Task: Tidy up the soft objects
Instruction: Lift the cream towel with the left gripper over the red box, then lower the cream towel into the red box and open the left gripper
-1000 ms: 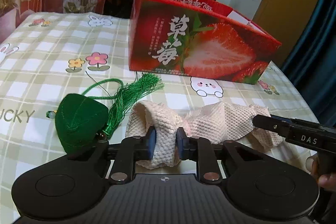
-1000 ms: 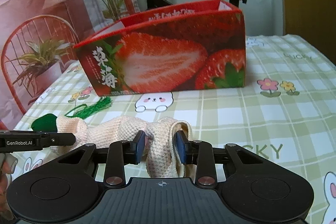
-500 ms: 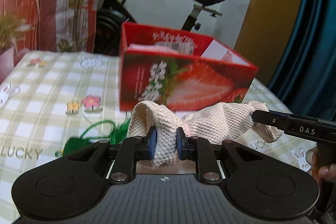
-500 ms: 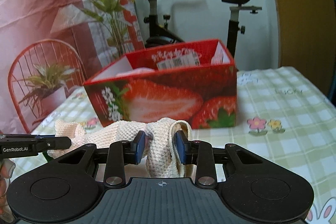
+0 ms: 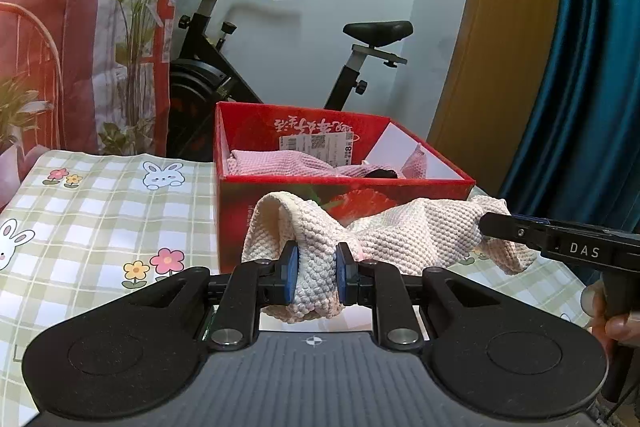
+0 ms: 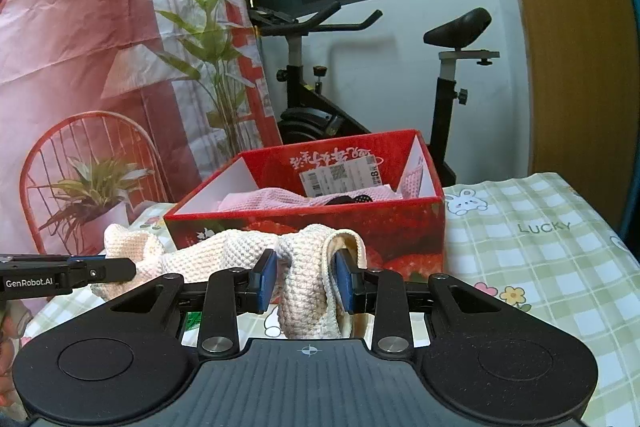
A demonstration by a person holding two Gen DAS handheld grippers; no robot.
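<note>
Cream waffle-knit cloth [image 5: 404,235] hangs stretched between two grippers, just short of the red strawberry-print cardboard box [image 5: 280,203].

Left gripper [image 5: 316,273] and right gripper [image 6: 306,277] each clench one end; the cloth's long axis runs along the box's near wall, with the opening ahead and above that wall's rim.

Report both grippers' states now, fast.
Left gripper: shut on one end of the cream knit cloth.
Right gripper: shut on the cloth's other end.

Our left gripper [image 5: 314,277]: level, jaws clamped on cloth [image 5: 384,235]. Our right gripper [image 6: 306,281]: level, jaws likewise clamped on it.
</note>
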